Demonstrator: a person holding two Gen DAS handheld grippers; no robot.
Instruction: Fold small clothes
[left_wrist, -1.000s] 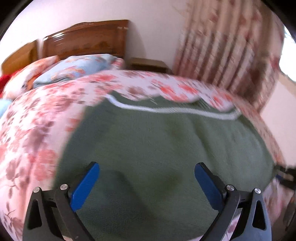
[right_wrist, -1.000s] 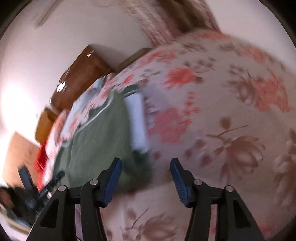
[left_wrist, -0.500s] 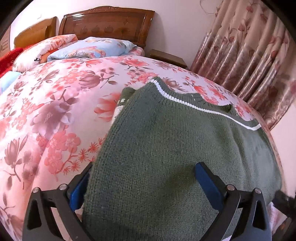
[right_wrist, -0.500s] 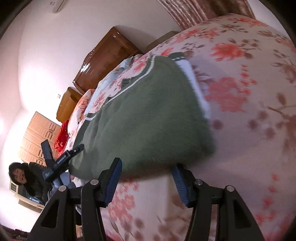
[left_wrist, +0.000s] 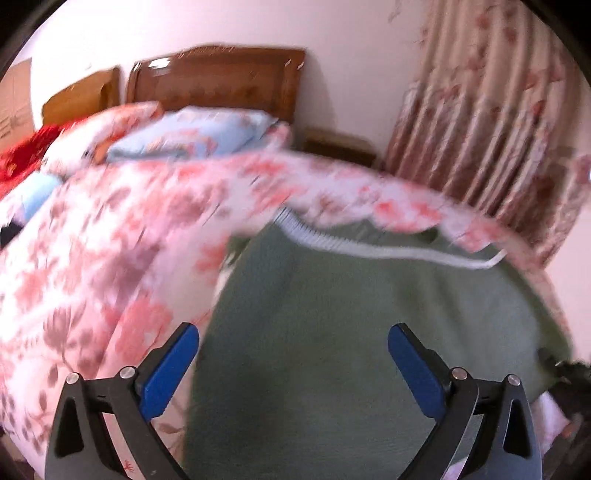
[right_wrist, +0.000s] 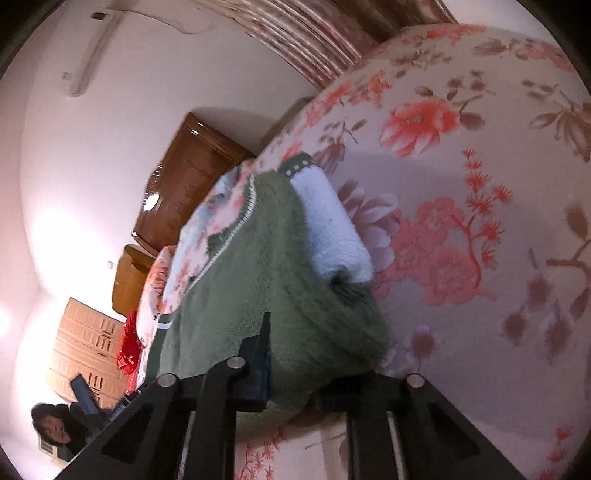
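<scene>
Now the right gripper (right_wrist: 284, 373) has just closed on the near hem of the green sweater (right_wrist: 266, 266), lying flat on the floral bedspread (right_wrist: 461, 184); the left gripper (left_wrist: 291, 365) hovers wide open over the knit (gripping nothing). Pinch its corner too, then lift both evenly.

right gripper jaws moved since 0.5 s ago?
Yes. The right gripper has just closed, inward from wide open, shutting on the near edge of the green sweater, which lies on the floral bedspread.

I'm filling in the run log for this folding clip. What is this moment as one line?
right gripper: jaws just closed, shut on green sweater corner | left gripper: open over sweater | bedspread: sweater lies flat
</scene>
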